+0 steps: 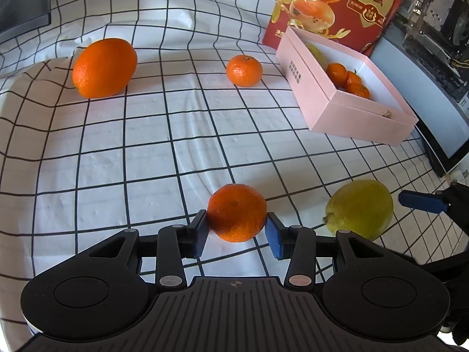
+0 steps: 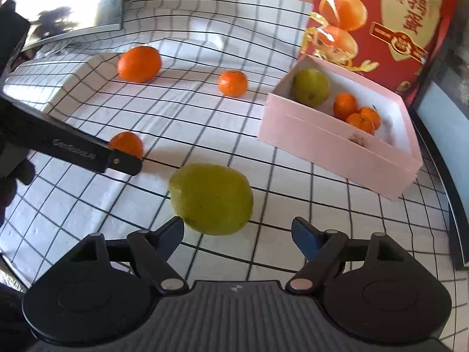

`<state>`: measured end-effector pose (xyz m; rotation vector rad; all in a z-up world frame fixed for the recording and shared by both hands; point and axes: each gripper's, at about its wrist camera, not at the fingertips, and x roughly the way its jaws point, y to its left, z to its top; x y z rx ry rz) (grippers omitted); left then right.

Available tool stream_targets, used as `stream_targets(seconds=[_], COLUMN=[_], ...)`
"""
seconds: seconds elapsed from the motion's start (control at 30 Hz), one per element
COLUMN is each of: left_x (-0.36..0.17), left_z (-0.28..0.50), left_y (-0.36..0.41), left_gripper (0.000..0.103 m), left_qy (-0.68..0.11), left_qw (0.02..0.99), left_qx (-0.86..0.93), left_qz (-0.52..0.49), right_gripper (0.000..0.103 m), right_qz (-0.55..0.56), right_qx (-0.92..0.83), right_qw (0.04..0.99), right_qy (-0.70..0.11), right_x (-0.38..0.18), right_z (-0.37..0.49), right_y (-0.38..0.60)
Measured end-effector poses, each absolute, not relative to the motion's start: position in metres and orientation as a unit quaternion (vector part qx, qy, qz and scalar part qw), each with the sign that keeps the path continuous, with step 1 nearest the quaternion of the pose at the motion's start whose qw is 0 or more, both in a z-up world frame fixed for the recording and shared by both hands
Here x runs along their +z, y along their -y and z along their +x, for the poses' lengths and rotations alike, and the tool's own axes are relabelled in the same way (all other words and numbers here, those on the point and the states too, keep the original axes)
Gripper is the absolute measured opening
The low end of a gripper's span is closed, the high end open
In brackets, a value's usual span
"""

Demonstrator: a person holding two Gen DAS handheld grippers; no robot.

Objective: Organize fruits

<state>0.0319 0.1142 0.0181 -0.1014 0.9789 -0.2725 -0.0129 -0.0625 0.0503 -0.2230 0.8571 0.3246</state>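
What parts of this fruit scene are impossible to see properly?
- Left wrist view: green fruit in the pink box mostly hidden by its near wall.
- Right wrist view: tangerine partly covered by the left gripper.
- Both views: red carton cut off by the top edge.

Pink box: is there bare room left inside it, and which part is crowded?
In the right wrist view the pink box is bare at its right end, beyond the three mandarins. The left end holds the green fruit; the middle is crowded by the mandarins, clustered against the front wall.
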Motion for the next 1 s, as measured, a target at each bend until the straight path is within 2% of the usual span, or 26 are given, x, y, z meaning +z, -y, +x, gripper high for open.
stream_targets(seconds=[0.2, 0.27, 0.33, 0.4, 0.8, 1.0], left_x=[0.018, 0.018, 0.018, 0.018, 0.017, 0.016], left_z=[0.032, 0.031, 0.031, 0.032, 0.029, 0.031], left_y=[-0.116, -0.116, -0.116, -0.116, -0.108, -0.110], left_gripper=[0.047, 0.047, 0.047, 0.047, 0.047, 0.046], left_qy=[-0.467, -0.466, -0.467, -0.469, -0.462, -0.454], left_qw=[0.873, 0.873, 0.873, 0.872, 0.876, 0.881], left_qx=[-0.132, -0.132, -0.133, -0.133, -0.138, -0.131], left_qz=[-0.049, -0.050, -0.052, -0.053, -0.012, -0.030], right_gripper=[0.081, 0.078, 0.066, 0.063, 0.062, 0.062], right_qz=[-0.136, -0.137, -0.127, -0.111, -0.079, -0.052], right_qx=[0.172, 0.172, 0.176, 0.182, 0.173, 0.135], right_qw=[0.888, 0.888, 0.886, 0.882, 0.882, 0.886], right_qy=[-0.404, -0.405, -0.410, -0.420, -0.432, -0.440], right_x=[0.042, 0.039, 0.036, 0.034, 0.034, 0.032], right_z=[-0.006, 0.001, 0.010, 0.018, 0.021, 0.023], right_y=[0.044, 0.040, 0.038, 0.037, 0.049, 0.079])
